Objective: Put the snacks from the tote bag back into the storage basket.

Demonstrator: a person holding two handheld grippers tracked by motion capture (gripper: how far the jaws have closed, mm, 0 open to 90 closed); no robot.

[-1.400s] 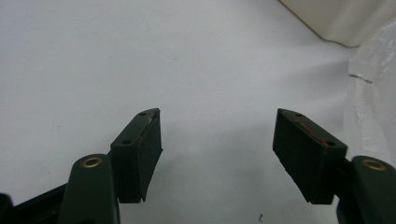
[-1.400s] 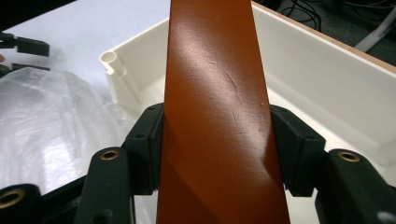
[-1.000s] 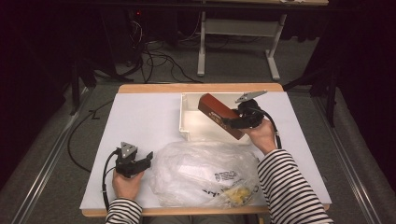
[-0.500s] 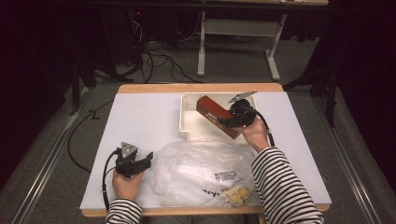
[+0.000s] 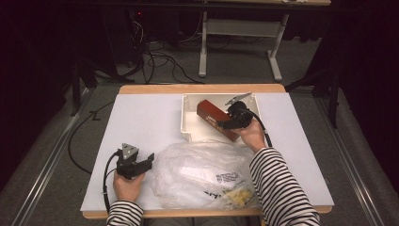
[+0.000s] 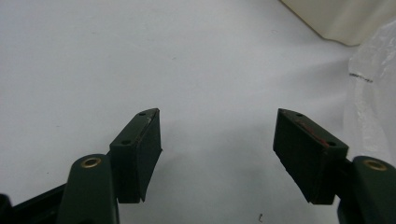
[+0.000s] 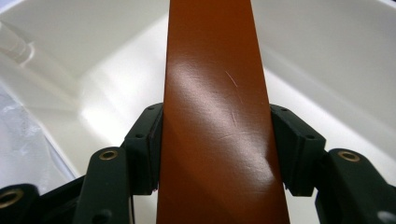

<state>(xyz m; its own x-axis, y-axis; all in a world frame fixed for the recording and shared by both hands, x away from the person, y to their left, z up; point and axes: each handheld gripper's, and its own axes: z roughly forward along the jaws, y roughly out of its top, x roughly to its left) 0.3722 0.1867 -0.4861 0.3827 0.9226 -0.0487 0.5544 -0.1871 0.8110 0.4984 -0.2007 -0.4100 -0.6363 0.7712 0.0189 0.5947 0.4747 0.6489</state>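
Right hand-held gripper point(image 7: 215, 140) clamps glossy brown box point(image 7: 215, 93).

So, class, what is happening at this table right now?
A person holds a gripper in each hand. The right gripper is shut on a red-brown box, holding it over the white tray. The left gripper rests open on the table, beside a clear plastic bag near the front edge.

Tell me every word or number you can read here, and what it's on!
None can be read.
Bag: dark print, too small and blurred to read.
Box: small pale mark on its side, too small to read.
Tray: no text seen.
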